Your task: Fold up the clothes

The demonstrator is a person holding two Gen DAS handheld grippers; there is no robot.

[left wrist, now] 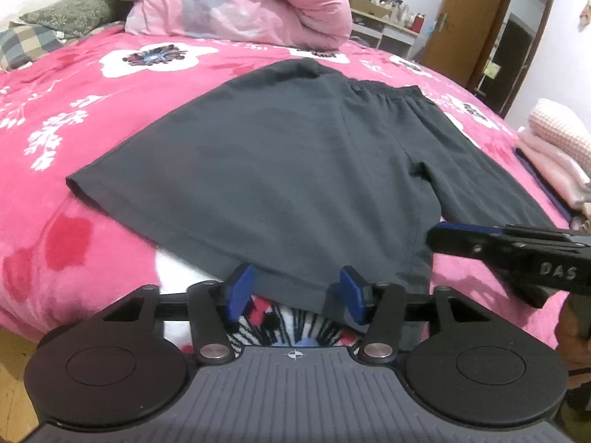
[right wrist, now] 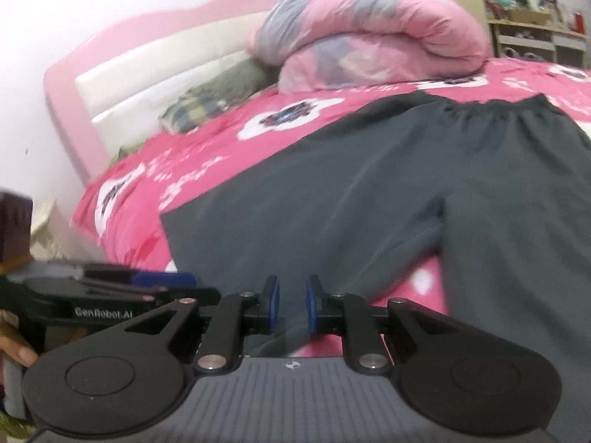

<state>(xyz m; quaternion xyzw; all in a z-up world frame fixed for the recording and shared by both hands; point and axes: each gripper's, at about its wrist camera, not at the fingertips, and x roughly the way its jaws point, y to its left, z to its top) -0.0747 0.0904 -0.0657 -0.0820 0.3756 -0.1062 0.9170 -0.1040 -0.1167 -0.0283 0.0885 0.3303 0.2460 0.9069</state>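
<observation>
Left wrist view: dark grey shorts lie spread flat on a pink flowered bedspread.

Their gathered elastic waistband is at the far end, near a rolled pink quilt, and the two legs point toward the cameras with a notch between them. The cloth is smooth, plain and matte, with a stitched hem along each leg opening. The left gripper has its blue-padded fingers spread wide at the hem of one leg, the cloth edge lying between them, not pinched. From the right wrist camera, the right gripper has its fingers drawn close but with a gap left; a fold of the shorts' hem sits in that gap, and whether it is truly pinched I cannot tell. Folded pale towels sit at the bed's right edge.
</observation>
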